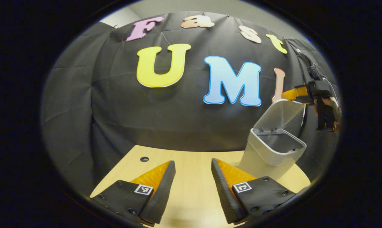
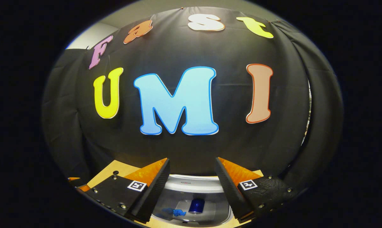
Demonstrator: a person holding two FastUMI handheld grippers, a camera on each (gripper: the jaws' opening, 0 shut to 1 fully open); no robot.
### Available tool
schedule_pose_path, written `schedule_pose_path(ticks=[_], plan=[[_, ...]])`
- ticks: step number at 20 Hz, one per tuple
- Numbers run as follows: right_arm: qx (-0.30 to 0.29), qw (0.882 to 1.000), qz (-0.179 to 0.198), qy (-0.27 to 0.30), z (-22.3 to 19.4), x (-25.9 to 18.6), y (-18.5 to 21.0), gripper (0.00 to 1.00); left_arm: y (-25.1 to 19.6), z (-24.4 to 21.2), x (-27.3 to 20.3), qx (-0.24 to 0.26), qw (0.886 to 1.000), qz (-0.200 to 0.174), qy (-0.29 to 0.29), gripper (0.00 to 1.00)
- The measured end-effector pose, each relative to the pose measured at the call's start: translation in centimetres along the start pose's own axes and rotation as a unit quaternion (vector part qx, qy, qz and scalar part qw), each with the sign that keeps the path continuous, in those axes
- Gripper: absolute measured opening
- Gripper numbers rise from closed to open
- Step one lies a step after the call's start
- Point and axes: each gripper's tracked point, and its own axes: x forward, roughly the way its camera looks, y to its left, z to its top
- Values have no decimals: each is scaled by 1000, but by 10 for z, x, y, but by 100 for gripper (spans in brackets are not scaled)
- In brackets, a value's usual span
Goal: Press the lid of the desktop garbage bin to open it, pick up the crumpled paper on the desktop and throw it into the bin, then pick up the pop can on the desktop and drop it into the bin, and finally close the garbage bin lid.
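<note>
The grey desktop bin (image 1: 267, 152) stands on the wooden table at the right of the left gripper view, its lid (image 1: 281, 114) swung up and open. My right gripper (image 1: 293, 94) hovers by the lid's top edge, held by a hand (image 1: 333, 109). In the right gripper view that gripper (image 2: 192, 160) is open above the bin (image 2: 210, 202), nothing between its fingers. Inside the bin lies a blue pop can (image 2: 196, 205), with a pale scrap bearing blue marks (image 2: 175, 211) beside it. My left gripper (image 1: 193, 162) is open and empty, low over the table left of the bin.
The light wooden table (image 1: 191, 190) has a small round hole (image 1: 144, 159) near its back left. The black cloth wall hangs close behind the table and the bin. A cable (image 1: 311, 66) runs down the wall toward the right gripper.
</note>
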Motion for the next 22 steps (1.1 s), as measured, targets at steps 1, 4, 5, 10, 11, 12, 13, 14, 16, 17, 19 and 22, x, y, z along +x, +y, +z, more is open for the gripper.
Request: schedule_pose_path(ticks=[1, 4, 5, 10, 11, 12, 13, 14, 16, 17, 19, 22], plan=[[1, 1000, 0, 6, -7, -2, 0, 91, -3, 2, 0, 2, 1000, -3, -1, 79], [1, 1000, 1, 18, -26, -5, 3, 91, -12, 4, 1, 5, 1000, -10, -4, 77], [1, 1000, 0, 24, -34, -5, 3, 91, -14, 5, 1, 5, 1000, -12, -5, 77], [14, 998, -3, 59, -89, -8, 6, 91, -17, 5, -2, 7, 1000, -13, -5, 77], [14, 998, -4, 62, -96, -8, 7, 91, -17, 5, -1, 8, 1000, -12, -4, 77], [9, 998, -6, 66, -104, -7, 8, 91, -16, 5, -2, 8, 1000, -11, -4, 77], [-1, 998, -8, 70, -110, -7, 9, 91, -17, 5, -2, 9, 1000, -11, -4, 72], [-13, 997, -12, 71, -115, -7, 8, 91, -17, 6, -2, 10, 1000, -11, -5, 72], [-14, 997, -15, 73, -120, -7, 9, 92, -17, 6, -1, 10, 1000, -11, -4, 81], [-16, 997, -16, 75, -124, -7, 9, 92, -18, 6, -2, 10, 1000, -11, -4, 81], [-17, 997, -20, 72, -124, -7, 8, 92, -19, 5, -1, 9, 1000, -11, -3, 82], [-7, 998, -23, 63, -124, -7, 8, 92, -19, 3, 1, 7, 1000, -11, 0, 72]])
